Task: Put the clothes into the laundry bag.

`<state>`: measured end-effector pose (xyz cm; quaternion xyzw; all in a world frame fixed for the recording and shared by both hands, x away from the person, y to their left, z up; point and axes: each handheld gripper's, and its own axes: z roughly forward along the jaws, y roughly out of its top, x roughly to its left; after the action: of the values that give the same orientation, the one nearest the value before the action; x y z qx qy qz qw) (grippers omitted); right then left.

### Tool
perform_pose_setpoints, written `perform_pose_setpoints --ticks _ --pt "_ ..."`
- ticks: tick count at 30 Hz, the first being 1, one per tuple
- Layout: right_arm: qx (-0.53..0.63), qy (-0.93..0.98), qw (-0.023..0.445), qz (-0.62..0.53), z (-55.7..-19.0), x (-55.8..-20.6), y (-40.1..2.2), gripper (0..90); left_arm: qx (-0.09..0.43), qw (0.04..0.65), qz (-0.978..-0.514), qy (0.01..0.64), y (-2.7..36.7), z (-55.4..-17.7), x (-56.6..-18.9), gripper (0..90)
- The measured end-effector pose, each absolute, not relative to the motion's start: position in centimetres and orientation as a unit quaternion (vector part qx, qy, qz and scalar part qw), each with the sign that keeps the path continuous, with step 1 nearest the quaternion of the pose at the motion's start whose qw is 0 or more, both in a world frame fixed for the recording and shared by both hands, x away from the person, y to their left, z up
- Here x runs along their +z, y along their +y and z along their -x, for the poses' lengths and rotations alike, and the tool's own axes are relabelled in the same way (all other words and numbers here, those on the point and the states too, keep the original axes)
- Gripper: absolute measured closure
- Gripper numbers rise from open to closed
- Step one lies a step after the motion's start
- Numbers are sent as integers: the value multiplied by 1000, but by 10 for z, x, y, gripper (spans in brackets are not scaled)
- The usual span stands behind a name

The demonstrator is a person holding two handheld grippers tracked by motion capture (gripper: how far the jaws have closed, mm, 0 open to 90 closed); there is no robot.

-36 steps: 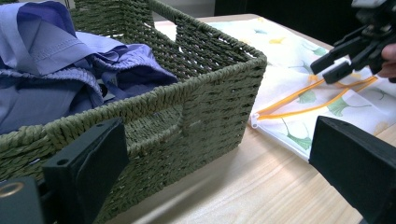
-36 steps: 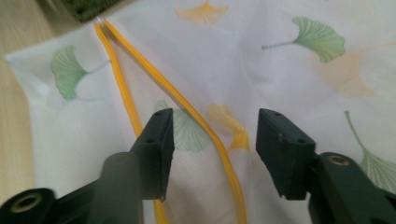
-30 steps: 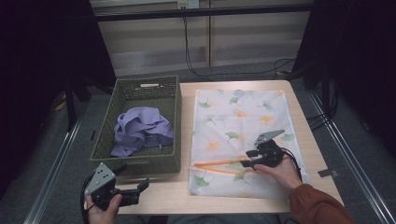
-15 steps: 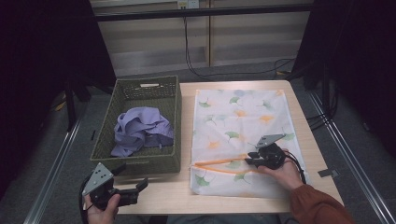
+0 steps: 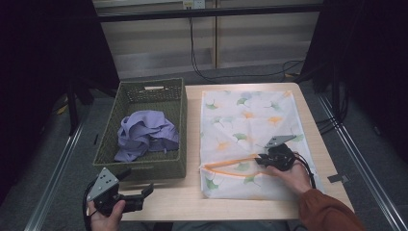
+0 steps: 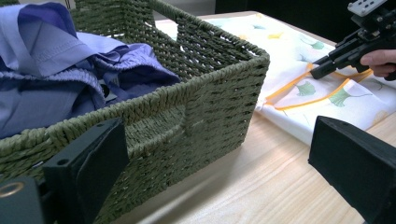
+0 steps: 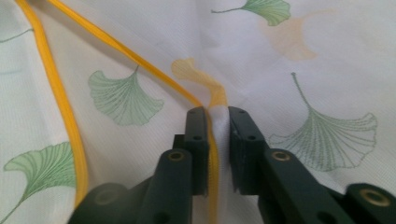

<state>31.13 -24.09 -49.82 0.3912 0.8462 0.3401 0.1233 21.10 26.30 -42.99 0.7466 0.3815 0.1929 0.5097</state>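
Right gripper [image 7: 215,116]: jaws just closing, now pinched on the yellow-piped hem [image 7: 212,154] of the ginkgo-print cloth [image 7: 299,70]; a ridge of white fabric and piping stands up between the pads. In the high view, same gripper [image 5: 260,160] lies low on the cloth [image 5: 250,120], pointing toward the basket side, hand [image 5: 291,175] and rust-orange sleeve [image 5: 325,211] behind it.

Piping [image 5: 231,162] runs away from the jaw tips toward the cloth's left edge, forming a narrow wedge. Cloth spread flat all round the gripper, white with green and orange leaf prints; covers most of the right half of the light wooden table [image 5: 192,197]. Bare wood near the front edge and left of the cloth.

Beyond the cloth's left edge: green woven basket [image 5: 178,125], just beside the cloth, holding a crumpled lilac garment [image 5: 144,134]. Basket wall [image 6: 205,107] and garment [image 6: 56,70] seen close in the left gripper view.

Left gripper [image 5: 142,192]: well apart from the right, at the table's front left corner below the basket; jaws wide apart, nothing between them, left hand [image 5: 103,216] gripping it.

Room: dark surround, pale panelled wall [image 5: 240,43] behind the table, black cables [image 5: 231,72] trailing down it, metal rails [image 5: 365,168] along the floor at each side.
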Motion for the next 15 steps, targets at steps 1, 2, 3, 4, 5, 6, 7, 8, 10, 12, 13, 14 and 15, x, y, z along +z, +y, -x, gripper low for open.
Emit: perform_pose_setpoints --ticks 1,2,3,4,5,6,7,8,10,12,13,14,15 --pt "344 845 123 -390 -313 -499 -242 828 193 509 -747 381 263 -211 -430 44" --pt "341 843 124 -397 -314 -499 -243 834 194 508 -747 382 262 -210 -430 44" --pt "343 842 121 -398 -315 -499 -244 833 197 506 -748 381 262 -210 -430 44" --pt "342 846 118 -393 -315 -498 -244 830 194 507 -748 383 262 -210 -430 44" --pt "336 846 125 -394 -315 -498 -244 826 188 509 -749 380 263 -211 -430 45" --pt "334 845 122 -400 -314 -497 -244 829 185 510 -750 380 263 -211 -431 47" --pt "337 847 121 -392 -315 -497 -243 833 187 507 -749 382 263 -211 -430 48" --pt "337 848 120 -391 -314 -496 -244 836 187 509 -749 380 263 -212 -430 48" --pt "337 846 124 -394 -314 -495 -244 844 182 516 -744 385 264 -212 -431 48" --pt "346 840 115 -402 -315 -494 -246 846 180 511 -742 394 265 -213 -432 50" --pt "351 836 102 -410 -316 -492 -247 845 185 507 -743 396 265 -213 -432 51" --pt "355 833 105 -410 -316 -490 -248 850 183 512 -741 395 266 -213 -432 52" --pt "363 829 103 -412 -316 -487 -249 857 180 514 -740 395 266 -213 -432 52"
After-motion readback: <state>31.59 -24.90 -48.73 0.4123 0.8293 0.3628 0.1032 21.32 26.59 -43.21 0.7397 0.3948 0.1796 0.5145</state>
